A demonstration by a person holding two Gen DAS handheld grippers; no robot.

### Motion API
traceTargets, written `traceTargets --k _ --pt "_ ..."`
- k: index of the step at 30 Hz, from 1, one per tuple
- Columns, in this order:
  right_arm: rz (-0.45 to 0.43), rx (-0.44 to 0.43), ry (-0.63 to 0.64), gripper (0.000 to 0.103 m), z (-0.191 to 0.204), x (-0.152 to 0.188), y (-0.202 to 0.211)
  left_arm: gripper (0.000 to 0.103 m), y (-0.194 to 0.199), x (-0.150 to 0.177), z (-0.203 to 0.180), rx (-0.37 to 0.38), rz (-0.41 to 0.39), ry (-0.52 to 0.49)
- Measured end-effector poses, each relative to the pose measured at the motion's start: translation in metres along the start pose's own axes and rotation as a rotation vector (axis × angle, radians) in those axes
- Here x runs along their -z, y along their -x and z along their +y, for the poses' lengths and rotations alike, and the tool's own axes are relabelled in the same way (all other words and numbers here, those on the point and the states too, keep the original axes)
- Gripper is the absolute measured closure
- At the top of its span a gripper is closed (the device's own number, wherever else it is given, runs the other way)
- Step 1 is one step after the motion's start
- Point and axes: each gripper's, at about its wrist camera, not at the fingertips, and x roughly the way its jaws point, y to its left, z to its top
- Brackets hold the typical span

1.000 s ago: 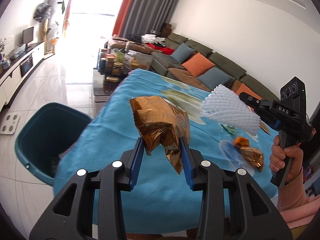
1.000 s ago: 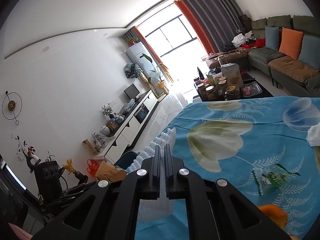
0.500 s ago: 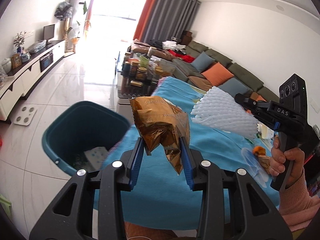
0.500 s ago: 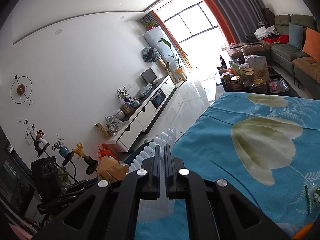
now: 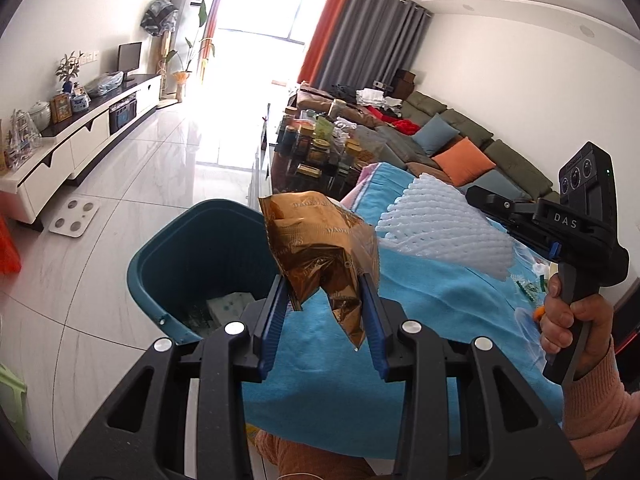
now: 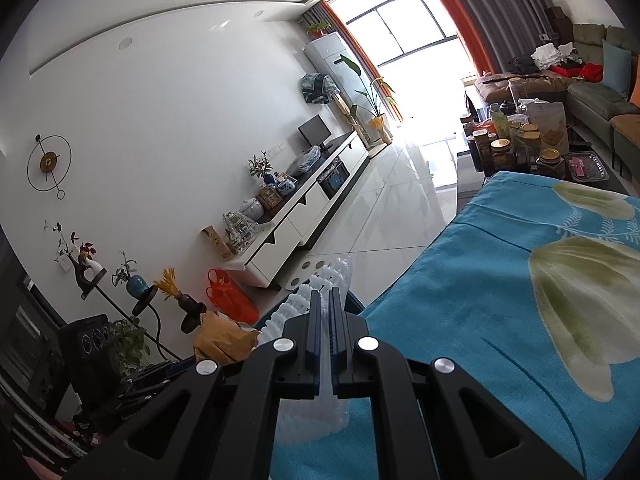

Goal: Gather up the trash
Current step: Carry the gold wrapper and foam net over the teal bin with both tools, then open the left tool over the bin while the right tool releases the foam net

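Observation:
My left gripper (image 5: pixel 325 292) is shut on a crumpled golden-brown foil wrapper (image 5: pixel 320 244), held above the table's left edge. Just beyond and below it stands a teal trash bin (image 5: pixel 188 256) on the floor, with some trash inside. My right gripper (image 5: pixel 476 196), held by a hand (image 5: pixel 576 324) in a pink sleeve, is shut on a white foam fruit net (image 5: pixel 444 228) over the blue tablecloth (image 5: pixel 432 312). In the right wrist view the right gripper (image 6: pixel 325 300) pinches the foam net (image 6: pixel 316 292), and the wrapper (image 6: pixel 224 338) shows at lower left.
More scraps (image 5: pixel 532 286) lie on the cloth at the right. A low table crowded with jars (image 5: pixel 320 148) stands behind, a sofa (image 5: pixel 460 148) at the right, a white TV cabinet (image 5: pixel 80 136) along the left wall. A white scale (image 5: pixel 74 216) lies on the tiled floor.
Both grippers have swung left with their loads, away from the table's middle toward its edge. The bin now sits nearer the centre of the left wrist view, right under the wrapper.

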Motion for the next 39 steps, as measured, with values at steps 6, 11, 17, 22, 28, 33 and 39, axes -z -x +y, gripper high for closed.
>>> traceTargets --k 6,11,17,22,28,33,39 --pt "0.025 -0.010 0.000 0.100 0.006 -0.003 -0.018 0.066 -0.002 -0.002 0.015 -0.033 0.003 0.020" --pt "0.043 -0.010 0.003 0.100 0.009 -0.004 -0.029 0.066 -0.005 -0.002 0.024 -0.051 0.011 0.034" --pt "0.062 -0.009 0.000 0.100 0.010 -0.003 -0.042 0.066 -0.008 -0.003 0.031 -0.065 0.018 0.048" --pt "0.076 -0.007 0.000 0.100 0.013 -0.003 -0.051 0.066 -0.010 -0.003 0.034 -0.076 0.021 0.060" --pt "0.095 0.002 0.003 0.100 0.017 -0.003 -0.063 0.066 -0.016 -0.003 0.039 -0.092 0.033 0.076" --pt "0.111 0.005 0.008 0.100 0.022 -0.004 -0.075 0.066 -0.023 -0.003 0.046 -0.109 0.048 0.090" --pt "0.132 0.009 0.007 0.100 0.025 -0.004 -0.089 0.066 -0.031 -0.003 0.050 -0.116 0.062 0.100"
